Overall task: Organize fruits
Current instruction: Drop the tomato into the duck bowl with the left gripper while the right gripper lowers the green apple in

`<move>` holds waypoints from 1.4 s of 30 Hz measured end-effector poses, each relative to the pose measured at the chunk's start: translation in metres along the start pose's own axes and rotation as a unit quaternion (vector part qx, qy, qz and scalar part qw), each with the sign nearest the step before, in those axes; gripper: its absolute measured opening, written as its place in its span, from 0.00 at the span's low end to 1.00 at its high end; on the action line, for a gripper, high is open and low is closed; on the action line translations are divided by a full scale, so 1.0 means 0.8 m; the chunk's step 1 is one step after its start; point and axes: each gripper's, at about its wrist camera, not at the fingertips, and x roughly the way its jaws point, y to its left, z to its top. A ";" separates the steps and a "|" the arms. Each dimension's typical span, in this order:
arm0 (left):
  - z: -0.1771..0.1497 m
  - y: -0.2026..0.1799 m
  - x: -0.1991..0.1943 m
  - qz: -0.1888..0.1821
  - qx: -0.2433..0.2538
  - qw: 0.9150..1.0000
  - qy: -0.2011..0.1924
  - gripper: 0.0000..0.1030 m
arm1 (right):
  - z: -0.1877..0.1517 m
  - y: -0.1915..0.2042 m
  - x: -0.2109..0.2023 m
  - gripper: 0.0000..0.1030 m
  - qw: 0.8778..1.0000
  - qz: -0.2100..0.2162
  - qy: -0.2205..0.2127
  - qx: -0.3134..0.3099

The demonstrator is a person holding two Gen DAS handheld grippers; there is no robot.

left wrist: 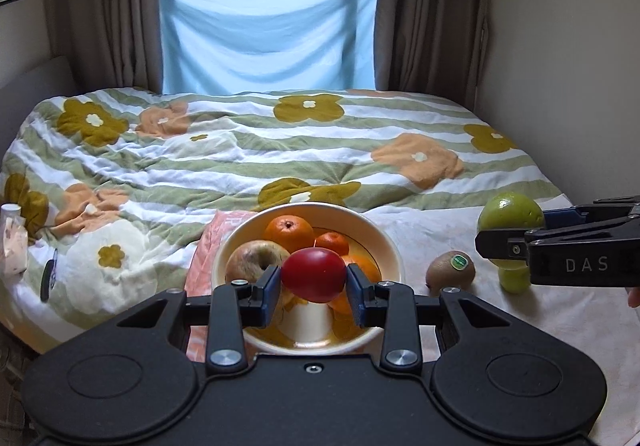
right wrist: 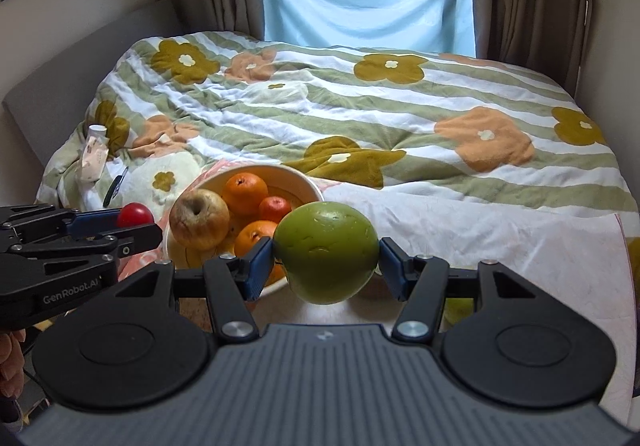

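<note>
Left-wrist view: left tongs clamp a smooth, round red fruit at its widest girth between blue pads, held over the cream ceramic bowl. The bowl already carries a blemished yellow-brown apple and several oranges. Near the bowl, on the pale cloth over the floral bedspread, lie a fuzzy brown kiwi with a sticker and a small green fruit.

Right-wrist view: right tongs grip a large, dull green round fruit across its middle, in the air just beside the bowl. Its skin shows small dents. It is probably firm and fairly heavy, and its smooth curve could slip; an equatorial hold with moderate pressure suits it. The red fruit looks lighter and glossier, and perhaps bruises easily.
</note>
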 end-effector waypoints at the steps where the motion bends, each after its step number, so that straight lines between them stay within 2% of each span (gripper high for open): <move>1: 0.003 0.003 0.009 -0.004 0.005 1.000 0.002 0.38 | 0.004 0.001 0.006 0.70 1.000 -0.003 0.000 0.003; 13: 0.027 0.018 0.111 -0.053 0.065 0.996 0.036 0.38 | 0.032 0.010 0.081 0.70 0.998 -0.044 0.010 0.037; 22: 0.029 0.025 0.141 -0.084 0.097 0.991 0.049 0.38 | 0.037 0.011 0.099 0.70 0.995 -0.076 0.011 0.063; 23: 0.028 0.025 0.141 -0.083 0.099 0.990 0.047 0.42 | 0.037 0.011 0.099 0.70 0.995 -0.078 0.010 0.064; 24: 0.027 0.025 0.140 -0.081 0.101 0.991 0.044 0.62 | 0.038 0.011 0.100 0.70 0.995 -0.079 0.010 0.065; 25: 0.027 0.025 0.138 -0.079 0.102 0.991 0.040 0.76 | 0.038 0.012 0.100 0.70 0.995 -0.080 0.011 0.065; 26: 0.027 0.028 0.135 -0.077 0.102 0.991 0.032 0.96 | 0.038 0.013 0.100 0.70 0.995 -0.081 0.011 0.065; 28: 0.027 0.030 0.126 -0.076 0.107 0.991 0.016 0.98 | 0.039 0.012 0.101 0.70 0.995 -0.081 0.013 0.065; 32: 0.027 0.038 0.117 -0.068 0.102 0.992 0.013 0.98 | 0.041 0.011 0.105 0.70 0.995 -0.076 0.015 0.061; 42: 0.020 0.068 0.083 -0.044 0.055 0.997 0.005 0.99 | 0.052 0.028 0.127 0.70 0.998 -0.042 0.030 0.022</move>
